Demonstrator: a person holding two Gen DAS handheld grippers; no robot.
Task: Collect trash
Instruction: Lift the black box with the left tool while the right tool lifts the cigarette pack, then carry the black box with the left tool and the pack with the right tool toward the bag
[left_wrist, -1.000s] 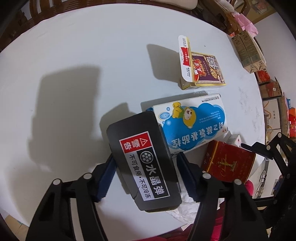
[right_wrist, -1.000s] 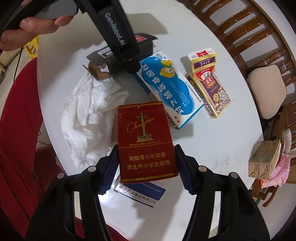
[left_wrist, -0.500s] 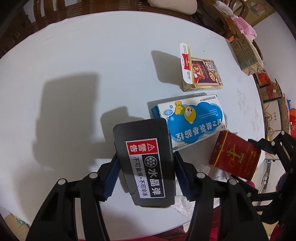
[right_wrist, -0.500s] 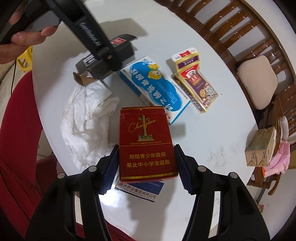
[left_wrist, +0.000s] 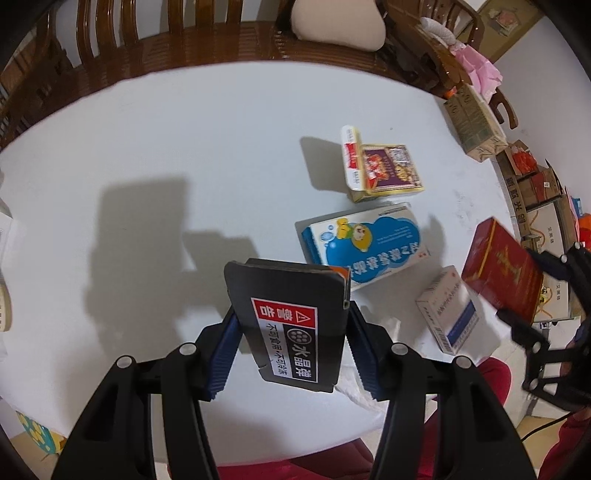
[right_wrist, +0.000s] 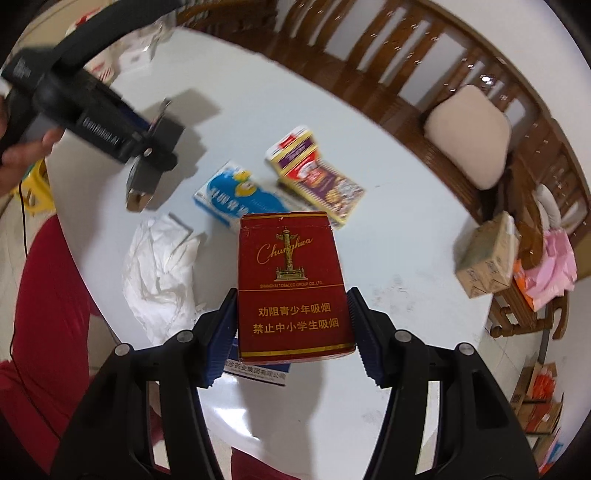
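My left gripper (left_wrist: 291, 321) is shut on a black box with a red warning label (left_wrist: 288, 291), held just above the white round table (left_wrist: 184, 147). My right gripper (right_wrist: 291, 317) is shut on a red cigarette pack (right_wrist: 291, 266), lifted off the table; the pack (left_wrist: 498, 273) shows tilted at the right of the left wrist view. Still on the table are a blue-and-white carton (left_wrist: 365, 247), a gold-and-purple pack with its lid open (left_wrist: 388, 173), a small white-and-blue medicine box (left_wrist: 447, 310) and a crumpled white tissue (right_wrist: 162, 266).
Wooden chairs (left_wrist: 110, 40) ring the table's far side, one bearing a beige cushion (right_wrist: 469, 133). Cardboard boxes (left_wrist: 476, 125) and pink paper (right_wrist: 550, 269) sit beyond the right edge. A person's red clothing (right_wrist: 51, 295) is at the near edge.
The left jaws closed onto the black box and raised it. The right gripper rose with the red pack and rolled, uncovering the small white-and-blue box beneath.
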